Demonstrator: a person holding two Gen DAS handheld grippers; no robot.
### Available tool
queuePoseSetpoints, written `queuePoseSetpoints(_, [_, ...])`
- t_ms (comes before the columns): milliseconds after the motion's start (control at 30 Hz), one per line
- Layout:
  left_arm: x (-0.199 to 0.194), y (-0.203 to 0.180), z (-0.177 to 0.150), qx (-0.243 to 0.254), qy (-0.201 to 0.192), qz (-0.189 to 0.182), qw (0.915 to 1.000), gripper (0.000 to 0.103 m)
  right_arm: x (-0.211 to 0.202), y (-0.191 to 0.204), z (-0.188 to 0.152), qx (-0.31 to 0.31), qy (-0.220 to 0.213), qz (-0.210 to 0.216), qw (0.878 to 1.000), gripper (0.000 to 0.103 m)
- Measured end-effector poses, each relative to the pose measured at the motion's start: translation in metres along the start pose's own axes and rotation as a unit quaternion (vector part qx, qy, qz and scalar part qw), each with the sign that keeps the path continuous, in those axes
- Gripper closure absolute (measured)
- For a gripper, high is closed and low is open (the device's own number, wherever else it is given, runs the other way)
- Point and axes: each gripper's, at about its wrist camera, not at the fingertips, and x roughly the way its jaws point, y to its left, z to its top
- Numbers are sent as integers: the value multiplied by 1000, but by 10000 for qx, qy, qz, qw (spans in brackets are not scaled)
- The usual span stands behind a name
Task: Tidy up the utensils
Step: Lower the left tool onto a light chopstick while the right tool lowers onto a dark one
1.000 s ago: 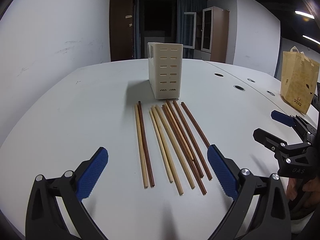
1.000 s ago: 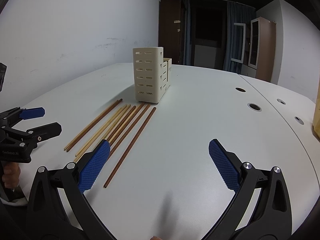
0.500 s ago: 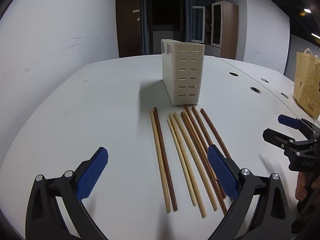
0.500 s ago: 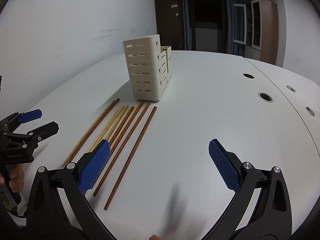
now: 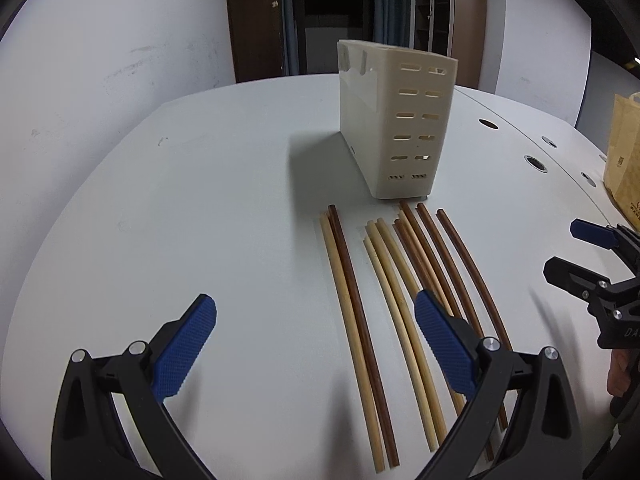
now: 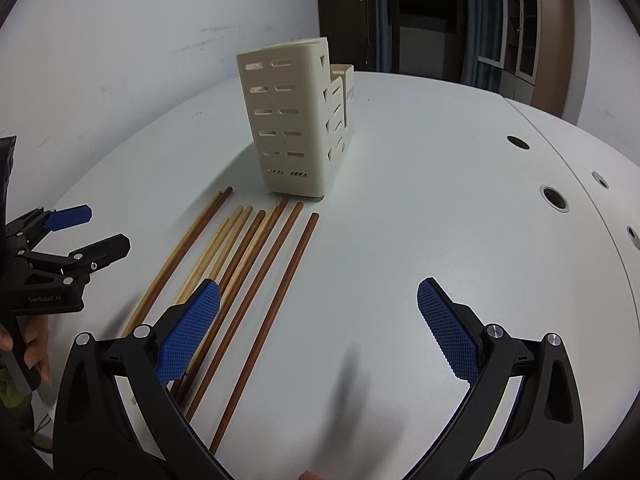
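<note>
Ahead of my wide-apart left gripper (image 5: pixel 316 344) stands the cream utensil holder (image 5: pixel 394 126), contents hidden; chopsticks (image 5: pixel 360 300) lie between us on the table (image 5: pixel 200 200). My right gripper (image 6: pixel 318 320) is equally spread, empty.

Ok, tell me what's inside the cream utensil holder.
Nothing can be made out inside the utensil holder: its slots show only pale interior, and no view looks down into the top. All the chopsticks lie on the table in front of it.
</note>
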Motion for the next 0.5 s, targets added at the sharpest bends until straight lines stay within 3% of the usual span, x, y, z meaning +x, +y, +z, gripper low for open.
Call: queuePoseSetpoints(500, [60,18,33,-32,777,-150,9969,6,60,1,34,18,710,-67,9975,9])
